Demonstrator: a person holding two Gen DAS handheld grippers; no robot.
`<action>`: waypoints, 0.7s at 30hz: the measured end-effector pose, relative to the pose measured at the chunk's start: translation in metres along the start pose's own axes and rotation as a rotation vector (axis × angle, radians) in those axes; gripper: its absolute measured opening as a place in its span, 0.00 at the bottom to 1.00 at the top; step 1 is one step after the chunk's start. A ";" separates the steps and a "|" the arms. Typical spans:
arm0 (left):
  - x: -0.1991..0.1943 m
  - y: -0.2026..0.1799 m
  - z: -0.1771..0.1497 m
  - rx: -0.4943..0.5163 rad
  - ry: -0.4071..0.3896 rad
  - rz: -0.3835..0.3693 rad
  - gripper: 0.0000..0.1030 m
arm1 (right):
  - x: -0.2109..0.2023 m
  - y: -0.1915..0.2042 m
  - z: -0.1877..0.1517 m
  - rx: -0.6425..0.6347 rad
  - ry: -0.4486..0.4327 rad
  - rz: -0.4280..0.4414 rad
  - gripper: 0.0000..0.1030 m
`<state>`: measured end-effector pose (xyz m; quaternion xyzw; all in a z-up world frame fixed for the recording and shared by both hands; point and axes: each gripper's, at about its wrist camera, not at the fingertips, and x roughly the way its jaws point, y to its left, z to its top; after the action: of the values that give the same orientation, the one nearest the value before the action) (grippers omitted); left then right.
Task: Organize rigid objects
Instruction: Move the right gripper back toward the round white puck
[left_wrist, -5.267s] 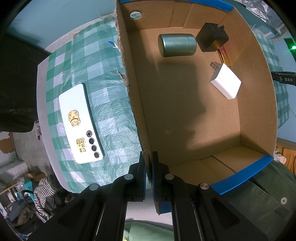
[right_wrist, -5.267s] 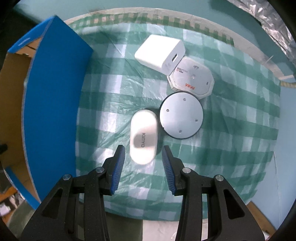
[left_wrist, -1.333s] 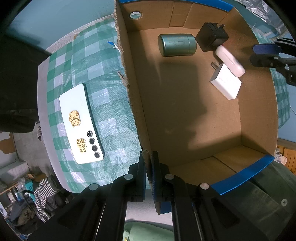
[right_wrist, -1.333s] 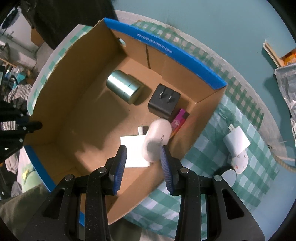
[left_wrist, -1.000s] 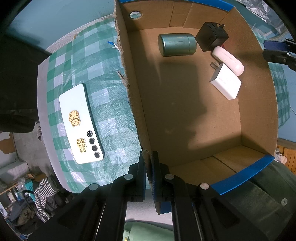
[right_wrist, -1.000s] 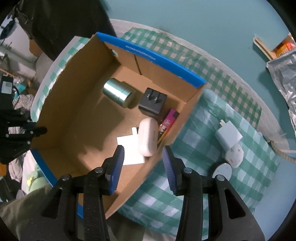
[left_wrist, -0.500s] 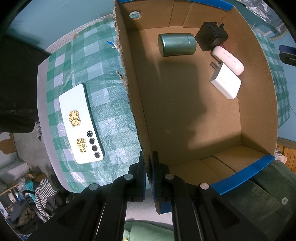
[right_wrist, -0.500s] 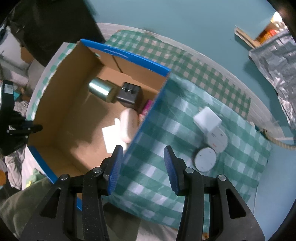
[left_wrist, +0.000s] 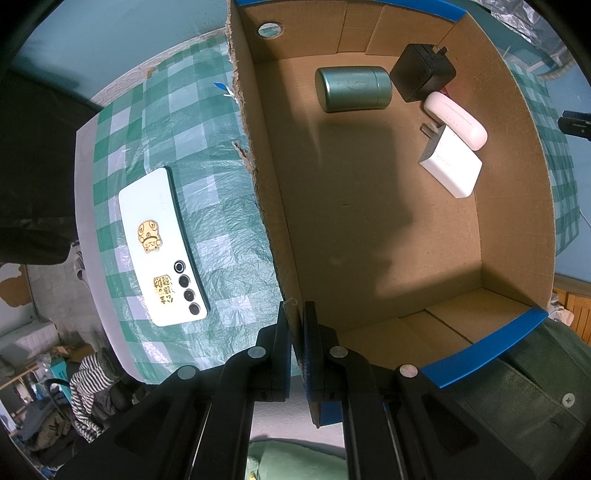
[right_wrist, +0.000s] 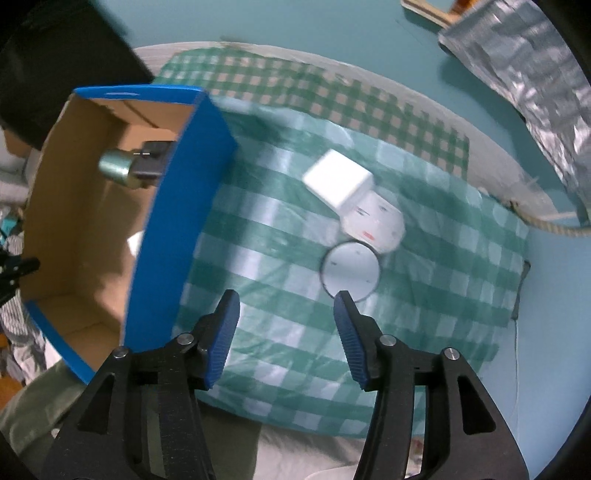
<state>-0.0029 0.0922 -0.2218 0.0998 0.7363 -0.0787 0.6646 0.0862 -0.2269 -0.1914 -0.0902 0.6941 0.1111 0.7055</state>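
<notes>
My left gripper (left_wrist: 297, 325) jaws pinch the box (left_wrist: 255, 155) wall | my right gripper (right_wrist: 286, 332) jaws, just opening, hang empty beside the box, near the round disc (right_wrist: 350, 268)

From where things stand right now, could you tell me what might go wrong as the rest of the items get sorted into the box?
1. The round grey disc, octagonal white case and white charger sit packed together; the open right gripper could knock a neighbour while closing on one.
2. The left gripper pinches only the torn cardboard box wall, which may rip or let the box shift.
3. The white phone lies near the table edge and could be nudged off.
</notes>
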 end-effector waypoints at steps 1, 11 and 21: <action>0.000 0.000 0.000 0.000 0.000 0.000 0.05 | 0.003 -0.007 -0.001 0.021 0.007 0.005 0.52; 0.000 0.000 0.000 0.001 0.001 0.001 0.05 | 0.041 -0.055 0.002 0.221 0.063 0.060 0.54; 0.000 0.001 0.000 0.000 0.003 -0.002 0.05 | 0.073 -0.067 0.013 0.308 0.075 0.086 0.60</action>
<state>-0.0032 0.0930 -0.2214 0.0992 0.7373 -0.0792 0.6635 0.1186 -0.2850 -0.2658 0.0444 0.7321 0.0300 0.6791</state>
